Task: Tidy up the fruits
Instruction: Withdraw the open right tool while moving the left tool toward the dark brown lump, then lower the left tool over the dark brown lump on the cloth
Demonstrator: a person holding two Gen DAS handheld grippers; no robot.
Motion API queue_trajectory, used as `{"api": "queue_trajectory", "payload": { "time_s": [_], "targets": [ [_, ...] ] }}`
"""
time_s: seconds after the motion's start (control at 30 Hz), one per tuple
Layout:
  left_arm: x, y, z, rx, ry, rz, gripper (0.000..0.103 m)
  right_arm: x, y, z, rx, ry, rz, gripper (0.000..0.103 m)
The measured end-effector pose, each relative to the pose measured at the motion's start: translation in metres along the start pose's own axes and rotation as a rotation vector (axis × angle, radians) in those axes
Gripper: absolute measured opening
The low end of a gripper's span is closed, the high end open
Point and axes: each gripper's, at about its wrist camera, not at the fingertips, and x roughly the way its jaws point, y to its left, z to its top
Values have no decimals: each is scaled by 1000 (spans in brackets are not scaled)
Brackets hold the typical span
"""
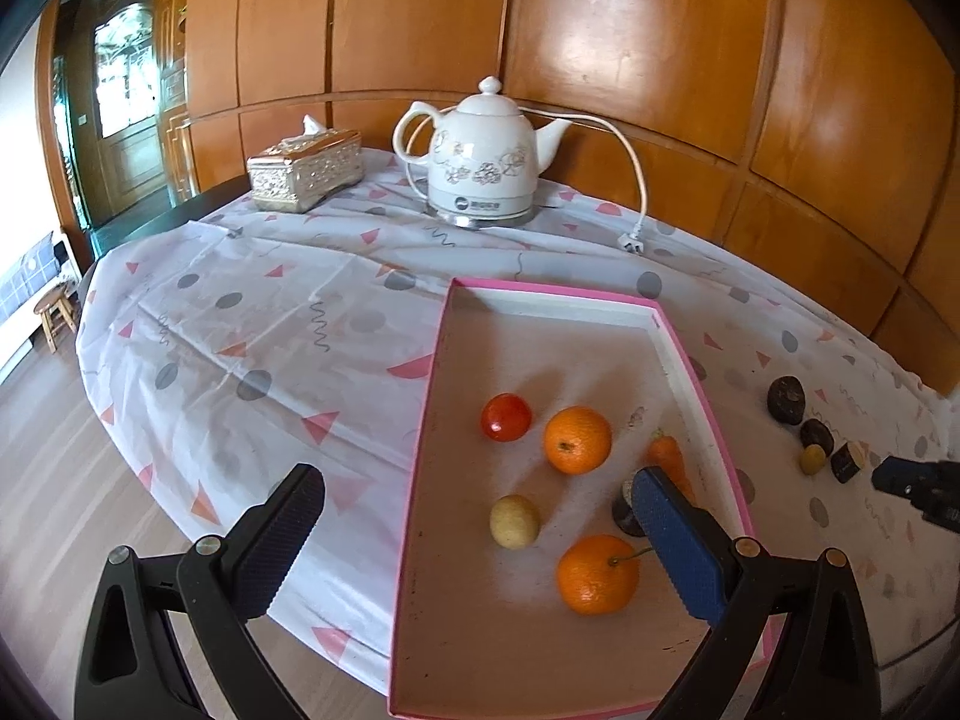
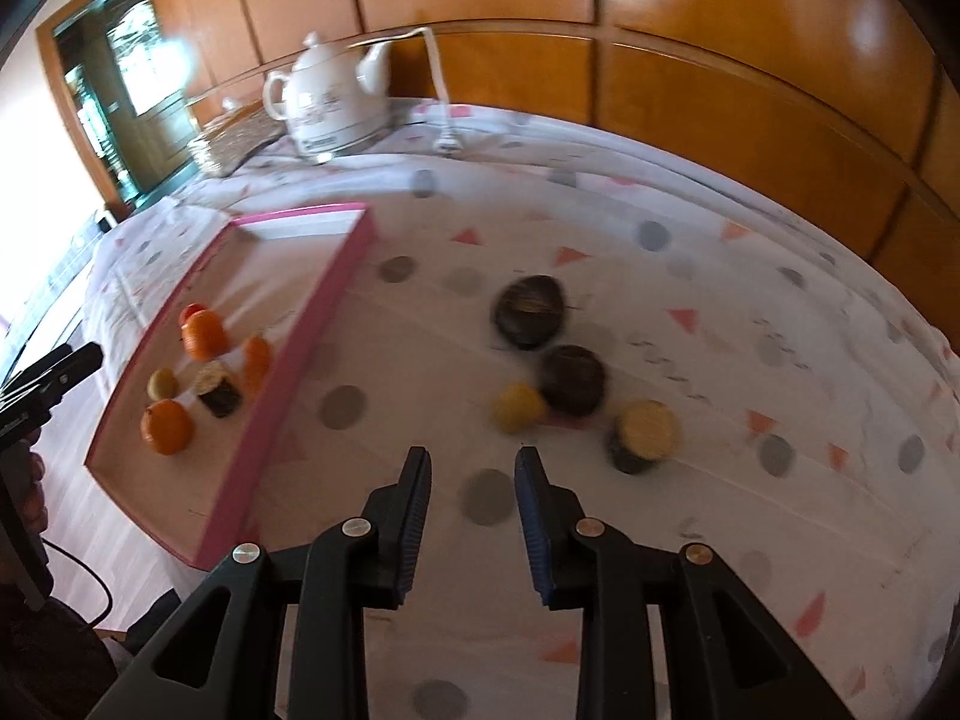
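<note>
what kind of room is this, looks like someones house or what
Most likely a home dining or living room: a table under a patterned tablecloth carries a ceramic electric kettle and a tissue box, with wood-panelled walls and a glazed wooden door behind.

The pink tray (image 1: 420,450) holds two oranges (image 1: 577,440), a tomato (image 1: 506,417), a carrot (image 1: 667,456) and a yellowish fruit (image 1: 514,521); at three o'clock, four dark and yellow pieces (image 2: 573,380) lie on the cloth.

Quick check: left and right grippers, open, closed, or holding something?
Left gripper: open, holding nothing.
Right gripper: jaws slightly apart and opening, nothing between them.
</note>
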Motion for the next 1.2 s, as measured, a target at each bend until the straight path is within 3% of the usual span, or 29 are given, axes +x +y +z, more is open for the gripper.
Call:
{"api": "queue_trajectory", "payload": {
  "time_s": [0.47,1.2],
  "targets": [
    [1,-41,11,106,-20,-35,103,-26,-66,-15,83,-2,-131,29],
    [2,-98,19,204,-35,-149,103,-83,-201,-54,403,-40,-391,30]
  ]
}}
